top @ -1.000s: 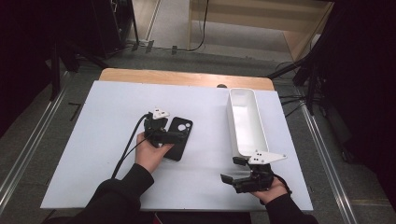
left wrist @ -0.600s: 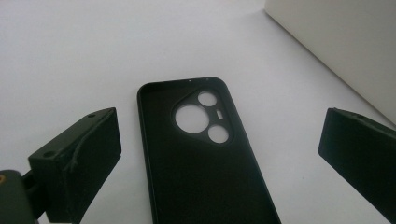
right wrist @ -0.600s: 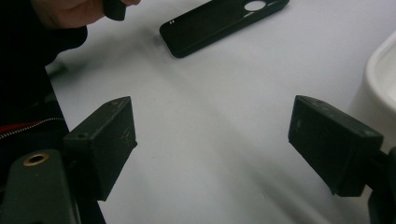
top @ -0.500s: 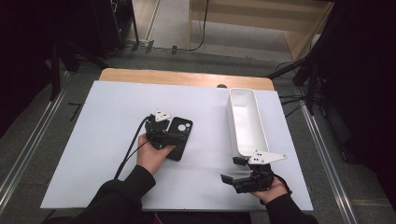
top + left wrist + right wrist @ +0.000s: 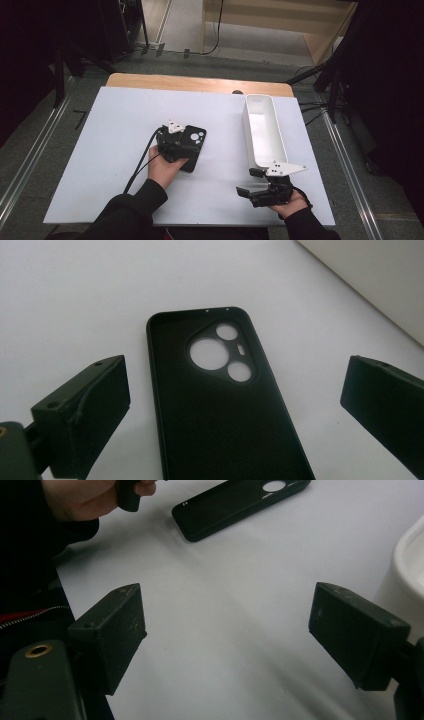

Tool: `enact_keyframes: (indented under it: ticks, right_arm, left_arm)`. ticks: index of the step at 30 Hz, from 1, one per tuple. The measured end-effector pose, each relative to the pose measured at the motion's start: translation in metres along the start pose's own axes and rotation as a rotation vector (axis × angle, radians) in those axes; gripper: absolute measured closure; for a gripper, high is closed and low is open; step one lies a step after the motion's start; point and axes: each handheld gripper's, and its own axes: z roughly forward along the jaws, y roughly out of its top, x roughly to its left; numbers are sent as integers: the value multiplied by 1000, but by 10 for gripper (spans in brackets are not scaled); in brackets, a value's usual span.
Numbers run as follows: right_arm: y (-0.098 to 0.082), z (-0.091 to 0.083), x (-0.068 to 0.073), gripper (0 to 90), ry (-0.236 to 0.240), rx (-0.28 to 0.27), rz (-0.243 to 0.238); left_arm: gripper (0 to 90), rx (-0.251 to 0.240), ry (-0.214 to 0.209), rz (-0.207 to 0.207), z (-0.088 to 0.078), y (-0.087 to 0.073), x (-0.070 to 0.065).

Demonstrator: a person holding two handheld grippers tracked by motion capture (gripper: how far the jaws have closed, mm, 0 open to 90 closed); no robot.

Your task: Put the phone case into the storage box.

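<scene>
black phone case [image 5: 220,405] between wide-apart jaws of left hand-held gripper [image 5: 235,405]

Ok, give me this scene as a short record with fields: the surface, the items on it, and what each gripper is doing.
surface: white table
item: black phone case, lying flat, hollow side up
container: long white tray, empty, on the table's right side
left gripper: open, jaws either side of the phone case, not pressing it
right gripper: open, nothing between its jaws, near the tray's near end

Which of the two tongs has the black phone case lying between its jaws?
The left tongs: its open jaws flank the black rubbery phone case; the right tongs face bare table.
</scene>
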Motion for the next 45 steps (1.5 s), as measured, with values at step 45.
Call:
enact_keyframes:
  ticks: [45]
  right_arm:
    - [0, 0, 1, 135, 3, 9, 0]
  left_arm:
    - [44, 118, 140, 79, 25, -24, -19]
